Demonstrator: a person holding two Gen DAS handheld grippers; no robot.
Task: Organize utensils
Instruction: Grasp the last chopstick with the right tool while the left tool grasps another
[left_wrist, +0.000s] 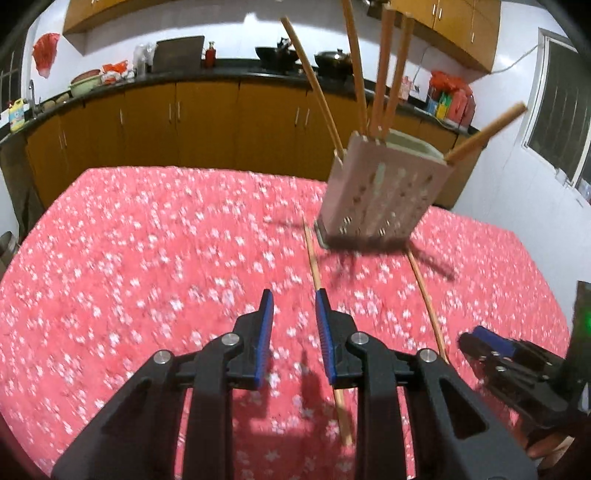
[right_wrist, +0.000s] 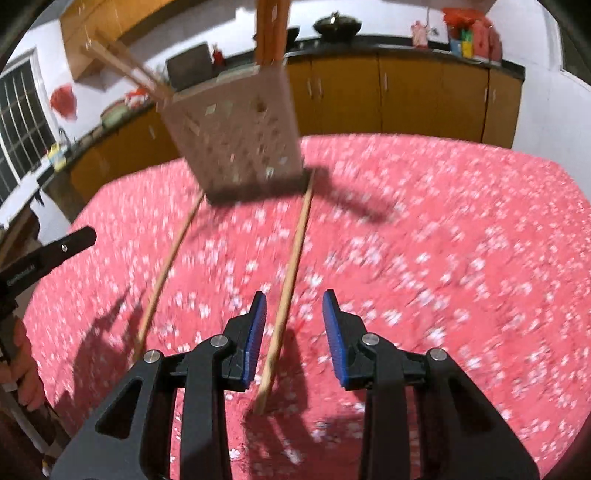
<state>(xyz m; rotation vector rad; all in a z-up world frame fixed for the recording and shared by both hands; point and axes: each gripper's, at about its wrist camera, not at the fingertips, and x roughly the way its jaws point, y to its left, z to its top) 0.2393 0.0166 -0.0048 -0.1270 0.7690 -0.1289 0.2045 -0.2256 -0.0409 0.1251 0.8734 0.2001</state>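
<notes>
Wooden chopsticks were what you were after, and two lay loose on the red flowered tablecloth (left_wrist: 147, 240) while the rest stood in the perforated holder (left_wrist: 380, 192) at the far side. From the left wrist, your left gripper (left_wrist: 293, 306) hung above the cloth with its jaws apart and nothing between them — the left chopstick (left_wrist: 314, 266) ran just under the right-hand blue pad (left_wrist: 325, 339), not in the gap. I judged you needed to shift that gripper slightly toward the stick so it sat centred before you closed. The right chopstick (left_wrist: 424, 291) lay well apart from it, near the right gripper (left_wrist: 476, 338) at the frame's edge. From the right wrist, the right gripper (right_wrist: 293, 310) also stood open, holding nothing, and here the nearer chopstick (right_wrist: 291, 266) passed between the pads, closer to the left one (right_wrist: 255, 332). That alignment looked good — you only had to come down square to the cloth, close gently near the thick end, and keep the stick from rolling. The other chopstick (right_wrist: 166, 269) lay beside it, toward the left gripper (right_wrist: 70, 243).
</notes>
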